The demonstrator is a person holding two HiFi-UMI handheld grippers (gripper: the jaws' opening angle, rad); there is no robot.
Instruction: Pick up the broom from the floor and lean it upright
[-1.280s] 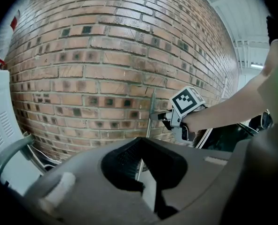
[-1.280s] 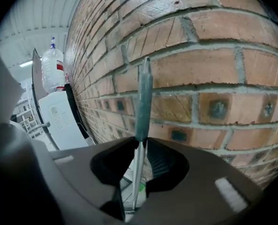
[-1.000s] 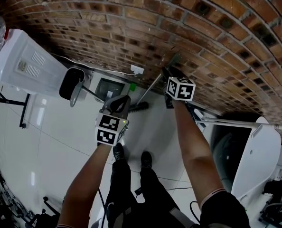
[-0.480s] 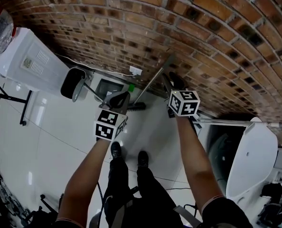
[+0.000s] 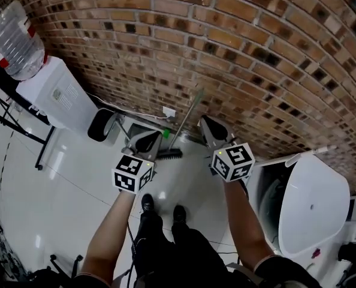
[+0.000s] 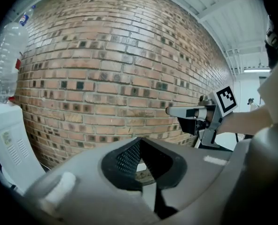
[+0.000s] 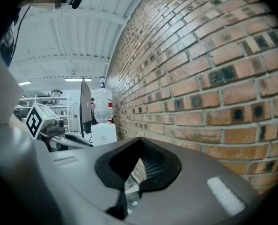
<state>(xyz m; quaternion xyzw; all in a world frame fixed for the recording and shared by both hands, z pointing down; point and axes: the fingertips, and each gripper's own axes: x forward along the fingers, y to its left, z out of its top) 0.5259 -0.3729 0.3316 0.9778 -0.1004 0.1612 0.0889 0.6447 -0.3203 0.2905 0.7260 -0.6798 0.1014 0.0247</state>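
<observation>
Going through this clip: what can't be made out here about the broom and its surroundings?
- Broom: head view only, thin and small; whether its handle tip touches the brick wall is unclear.
- Gripper views: broom outside both; the shut left tool and right tool bodies fill the lower picture.
- Water bottle: partly cut off by the left edge, head view.

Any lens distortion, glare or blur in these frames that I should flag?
Head view: strong fisheye, so the brick wall's courses bow into arcs, and there are glare spots on the glossy white floor. Left gripper view: black vignette at the corners, and the wall bulges outward. Right gripper view: dark edges, with a mosaic patch at top left.
</observation>
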